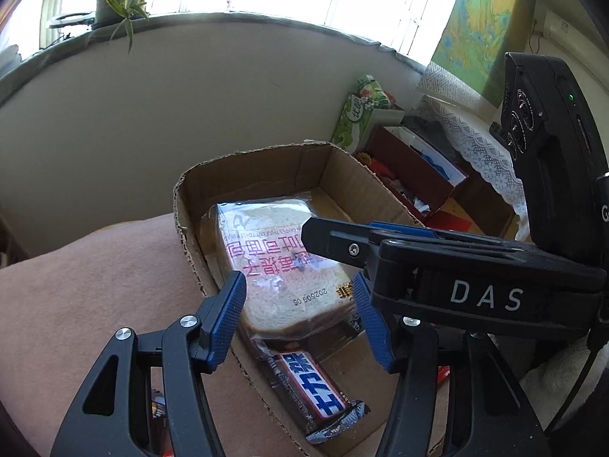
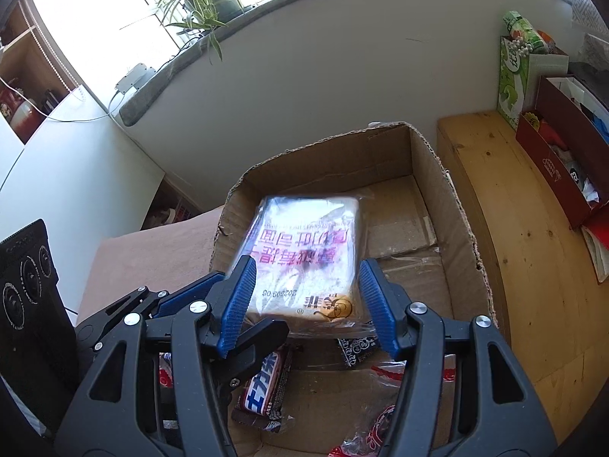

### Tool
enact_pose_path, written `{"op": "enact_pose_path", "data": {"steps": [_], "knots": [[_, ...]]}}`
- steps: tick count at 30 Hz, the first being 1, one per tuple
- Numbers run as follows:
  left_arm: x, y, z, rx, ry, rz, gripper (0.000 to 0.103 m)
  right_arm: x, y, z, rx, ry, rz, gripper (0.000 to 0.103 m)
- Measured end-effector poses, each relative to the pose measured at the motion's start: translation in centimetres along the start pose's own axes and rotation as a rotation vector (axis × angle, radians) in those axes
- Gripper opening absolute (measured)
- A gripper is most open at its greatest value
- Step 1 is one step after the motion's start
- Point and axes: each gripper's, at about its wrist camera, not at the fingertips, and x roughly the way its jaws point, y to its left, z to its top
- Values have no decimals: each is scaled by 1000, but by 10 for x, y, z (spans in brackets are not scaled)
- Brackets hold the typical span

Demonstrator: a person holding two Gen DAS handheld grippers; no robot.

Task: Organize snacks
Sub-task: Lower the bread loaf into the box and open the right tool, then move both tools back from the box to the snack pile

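**Settling the bread in the box**

Ahead of both grippers, the cardboard box [image 2: 426, 198] holds the toast bread pack [image 2: 304, 251], apparently released. Right gripper [image 2: 304, 297] and left gripper [image 1: 300, 316] are spread; retreat straight, sparing the chocolate bar [image 1: 316, 388] below.

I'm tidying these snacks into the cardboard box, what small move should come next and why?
Probably lift both claws straight up and back out. The bread pack already lies flat inside the cardboard box, above the candy bar. The right claw and left claw are open with nothing between their fingers, so they look free to fetch another snack.
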Motion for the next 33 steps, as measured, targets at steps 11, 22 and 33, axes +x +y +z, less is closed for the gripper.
{"op": "enact_pose_path", "data": {"steps": [11, 22, 33], "knots": [[-15, 3, -5, 8, -11, -11, 58, -13, 0, -2, 13, -25, -17, 73], [-75, 19, -21, -5, -81, -9, 58, -53, 23, -21, -11, -76, -47, 73], [-157, 67, -61, -65, -186, 10, 58, -84, 85, -78, -103, -80, 59, 73]]}}
